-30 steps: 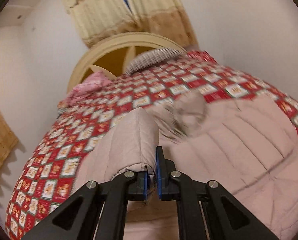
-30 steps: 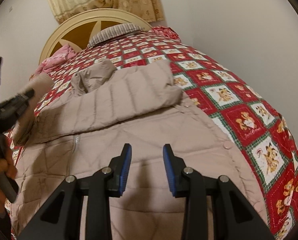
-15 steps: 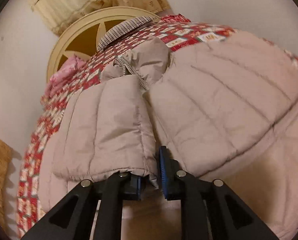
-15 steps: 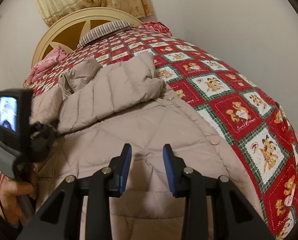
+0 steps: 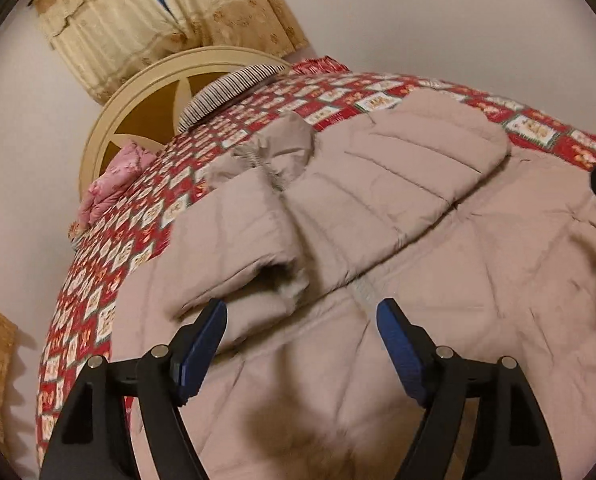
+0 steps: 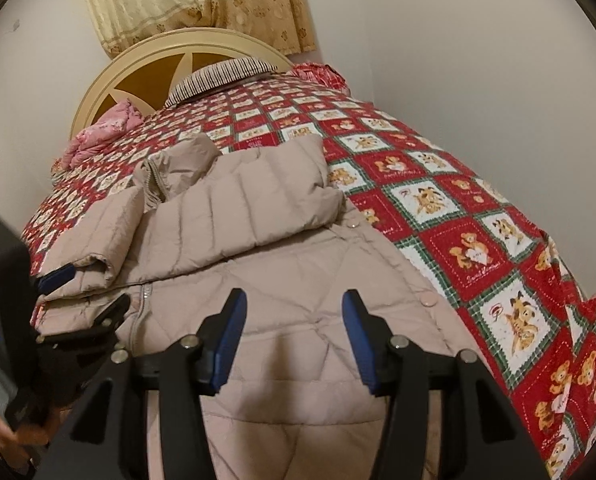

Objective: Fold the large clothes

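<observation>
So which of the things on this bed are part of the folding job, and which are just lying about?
In the job:
- puffer coat
- its left sleeve, just released
- its right sleeve, folded across

Lying about:
- striped pillow
- pink bundle
- bear-print bedspread

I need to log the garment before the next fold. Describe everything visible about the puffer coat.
The puffer coat is pale beige-pink, quilted and padded, lying flat on the teddy-bear quilt. Both sleeves are folded across the chest: the left sleeve with its cuff near the front zipper, the right sleeve diagonally. The collar is rumpled toward the headboard. Snap buttons line one edge. The left gripper, jaws just opened, hangs beside the left cuff, apart.
</observation>
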Motion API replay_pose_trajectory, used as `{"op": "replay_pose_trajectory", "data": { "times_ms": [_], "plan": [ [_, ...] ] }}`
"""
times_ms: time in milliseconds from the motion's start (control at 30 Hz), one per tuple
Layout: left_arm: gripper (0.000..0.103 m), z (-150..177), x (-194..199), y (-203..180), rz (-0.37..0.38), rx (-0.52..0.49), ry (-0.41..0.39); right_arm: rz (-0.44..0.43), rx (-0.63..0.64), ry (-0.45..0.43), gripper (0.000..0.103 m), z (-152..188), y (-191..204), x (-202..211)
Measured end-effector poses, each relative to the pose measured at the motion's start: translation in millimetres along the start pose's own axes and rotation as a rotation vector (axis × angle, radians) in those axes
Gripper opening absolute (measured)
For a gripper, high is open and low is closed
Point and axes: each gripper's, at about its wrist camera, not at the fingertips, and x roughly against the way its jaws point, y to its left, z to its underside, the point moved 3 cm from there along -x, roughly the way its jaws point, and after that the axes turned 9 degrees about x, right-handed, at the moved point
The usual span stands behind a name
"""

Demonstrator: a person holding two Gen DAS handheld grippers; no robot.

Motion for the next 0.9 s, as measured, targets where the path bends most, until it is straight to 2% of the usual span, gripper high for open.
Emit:
{"op": "replay_pose_trajectory", "data": {
  "times_ms": [100, 167, 267, 367, 400, 467, 667, 733, 800, 900],
  "plan": [
    [0.078, 7, 9, 31, 0.022, 0.113, -0.006, 0.006, 0.019, -0.012, 0.054, -3, 4, 4],
    [0.078, 10, 8, 61, -0.006, 0.224, -0.014, 0.005, 0.029, -0.016, 0.054, -4, 8, 5],
    [0.078, 23, -11, 113, -0.148, 0.425, 0.033, -0.007, 0.056, -0.025, 0.054, -7, 19, 6],
    [0.078, 48, -33, 147, -0.209, 0.579, 0.107, -0.035, 0.12, -0.051, 0.054, -16, 41, 7],
    [0.078, 57, -41, 153, -0.209, 0.623, 0.136, -0.05, 0.155, -0.061, 0.054, -19, 52, 7],
    [0.078, 76, -54, 165, -0.153, 0.735, 0.172, -0.089, 0.234, -0.079, 0.055, -27, 79, 3],
    [0.078, 95, -60, 182, -0.112, 0.921, 0.142, -0.188, 0.47, -0.136, 0.056, -51, 170, -25],
    [0.078, 100, -59, 188, -0.091, 0.967, 0.129, -0.211, 0.561, -0.169, 0.06, -54, 197, -37],
    [0.078, 103, -57, 191, -0.088, 0.998, 0.114, -0.189, 0.674, -0.205, 0.066, -53, 230, -54],
    [0.078, 105, -57, 194, -0.078, 1.023, 0.105, -0.103, 0.79, -0.195, 0.068, -48, 258, -87]
  ]
}}
